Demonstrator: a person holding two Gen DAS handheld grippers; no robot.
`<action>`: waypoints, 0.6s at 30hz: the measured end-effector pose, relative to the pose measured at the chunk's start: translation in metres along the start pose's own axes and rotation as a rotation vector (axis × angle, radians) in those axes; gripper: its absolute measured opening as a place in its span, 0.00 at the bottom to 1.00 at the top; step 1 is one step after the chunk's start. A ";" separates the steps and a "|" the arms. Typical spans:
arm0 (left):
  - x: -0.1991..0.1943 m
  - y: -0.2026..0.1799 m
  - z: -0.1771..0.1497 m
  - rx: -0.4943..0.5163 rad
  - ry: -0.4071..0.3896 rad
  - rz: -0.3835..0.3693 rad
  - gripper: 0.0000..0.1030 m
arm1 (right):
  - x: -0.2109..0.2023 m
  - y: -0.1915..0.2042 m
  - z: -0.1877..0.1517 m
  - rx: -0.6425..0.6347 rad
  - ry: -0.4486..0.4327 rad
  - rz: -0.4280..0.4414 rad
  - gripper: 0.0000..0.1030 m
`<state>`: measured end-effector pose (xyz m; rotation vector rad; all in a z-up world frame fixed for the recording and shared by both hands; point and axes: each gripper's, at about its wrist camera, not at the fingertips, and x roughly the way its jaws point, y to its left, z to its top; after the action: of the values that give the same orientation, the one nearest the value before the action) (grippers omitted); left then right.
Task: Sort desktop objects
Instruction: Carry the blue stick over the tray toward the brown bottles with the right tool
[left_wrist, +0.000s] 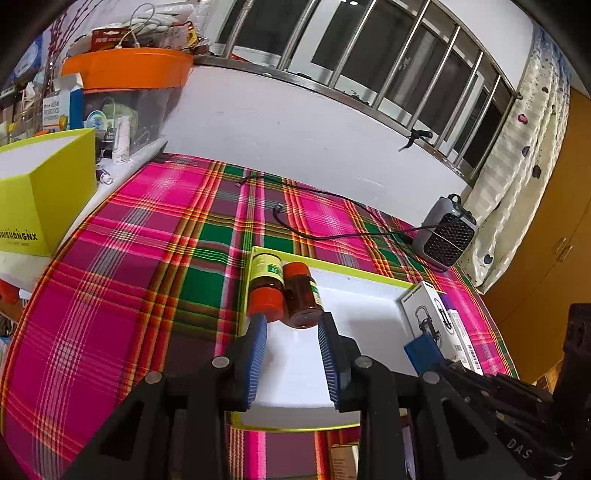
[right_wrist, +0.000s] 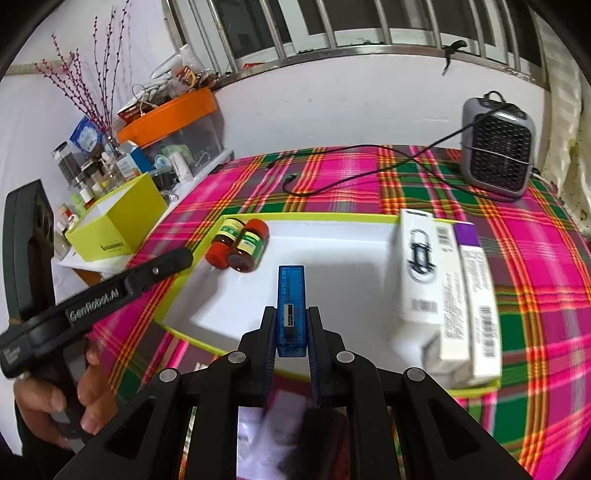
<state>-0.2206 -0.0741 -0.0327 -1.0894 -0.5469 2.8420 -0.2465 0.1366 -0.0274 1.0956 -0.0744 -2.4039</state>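
A white tray with a lime rim lies on the plaid cloth. Two red-capped jars lie side by side in its far left corner. White boxes stand along its right side. My left gripper is open, its blue pads just short of the jars, nothing between them. My right gripper is shut on a blue translucent USB device held over the tray's near part; that device also shows at the left view's right.
A grey mini heater with a black cable sits at the far right. A lime box and an orange-lidded bin crowd the left. A hand grips the left tool.
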 end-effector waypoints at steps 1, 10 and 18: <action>0.000 0.002 0.000 -0.006 0.001 0.002 0.28 | 0.003 0.001 0.002 0.002 0.002 0.006 0.16; 0.002 0.013 0.002 -0.039 0.003 0.015 0.28 | 0.038 0.013 0.027 0.024 0.045 0.037 0.16; 0.002 0.019 0.002 -0.054 0.007 0.017 0.28 | 0.073 0.010 0.040 0.078 0.071 0.012 0.16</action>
<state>-0.2221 -0.0921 -0.0390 -1.1172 -0.6205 2.8523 -0.3118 0.0889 -0.0488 1.2115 -0.1512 -2.3662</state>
